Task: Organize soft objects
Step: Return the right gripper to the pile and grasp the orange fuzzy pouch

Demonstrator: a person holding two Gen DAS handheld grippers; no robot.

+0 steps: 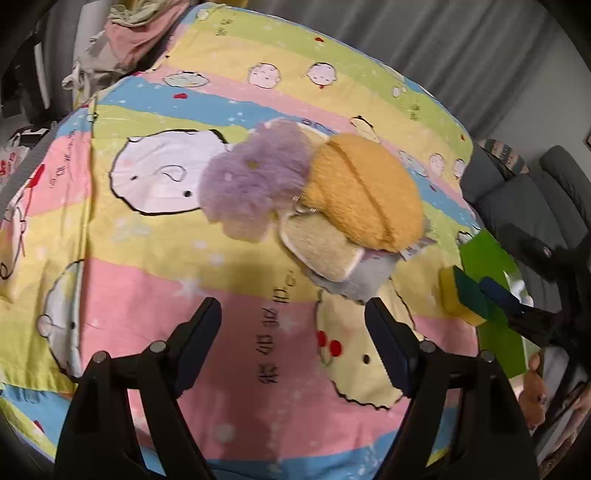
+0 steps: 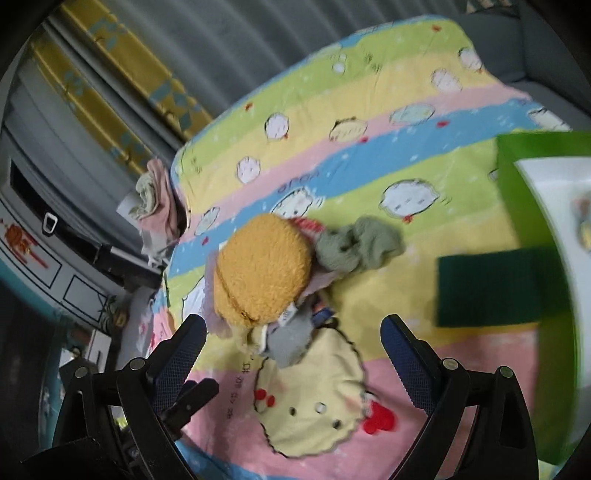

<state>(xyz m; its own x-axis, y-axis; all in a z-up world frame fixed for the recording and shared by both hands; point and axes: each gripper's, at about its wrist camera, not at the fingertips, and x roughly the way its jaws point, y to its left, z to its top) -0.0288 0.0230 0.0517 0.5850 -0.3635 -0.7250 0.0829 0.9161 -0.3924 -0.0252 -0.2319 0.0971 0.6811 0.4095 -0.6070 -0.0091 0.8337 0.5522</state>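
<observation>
A pile of soft toys lies on the striped cartoon bedsheet (image 1: 129, 295): an orange plush bun (image 1: 365, 192), a fluffy purple pompom (image 1: 255, 181), a beige plush piece (image 1: 321, 247) and a grey one (image 1: 365, 277) under it. My left gripper (image 1: 293, 339) is open and empty, just short of the pile. In the right wrist view the orange bun (image 2: 262, 269) sits beside a grey-green fluffy toy (image 2: 358, 240). My right gripper (image 2: 293, 350) is open and empty near the pile. A yellow-green sponge (image 1: 465, 295) hangs in the air close to the right gripper's finger.
A green box (image 2: 532, 206) with a white inside stands at the right, with the dark green sponge face (image 2: 491, 288) in front of it. Crumpled pink clothes (image 1: 129, 33) lie at the bed's far corner. Grey cushions (image 1: 524, 206) are beyond the right edge.
</observation>
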